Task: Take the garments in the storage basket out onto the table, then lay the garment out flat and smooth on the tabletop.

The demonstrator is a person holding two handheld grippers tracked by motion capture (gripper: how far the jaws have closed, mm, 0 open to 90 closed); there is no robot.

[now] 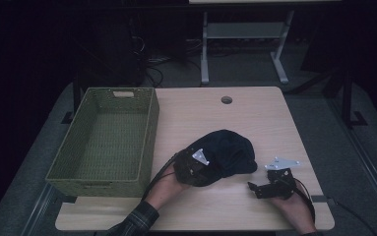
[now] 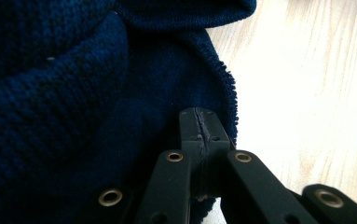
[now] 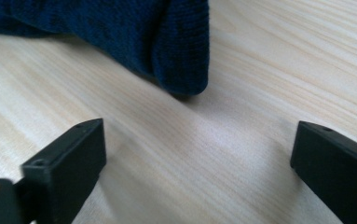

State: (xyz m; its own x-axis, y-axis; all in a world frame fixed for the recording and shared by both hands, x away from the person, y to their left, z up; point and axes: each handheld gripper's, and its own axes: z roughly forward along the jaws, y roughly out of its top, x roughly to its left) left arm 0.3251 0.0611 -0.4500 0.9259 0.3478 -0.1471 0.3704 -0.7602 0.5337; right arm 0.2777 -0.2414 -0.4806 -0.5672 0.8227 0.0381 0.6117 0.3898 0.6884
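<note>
The dark blue knitted garment (image 1: pixel 228 150) lies bunched on the desk (image 1: pixel 255 118), right of the green woven basket (image 1: pixel 105 140). The left tool (image 2: pixel 199 128) rests on the garment's near-left edge, jaws clenched together at the fabric's fringe; whether cloth is pinched between them cannot be told. The right tool (image 3: pixel 199 154) sits on the desk just beside the garment, jaws released and wide apart, holding nothing.

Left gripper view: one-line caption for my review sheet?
Left gripper, jaws shut, at the frayed edge of a dark blue cloth on the table.
</note>
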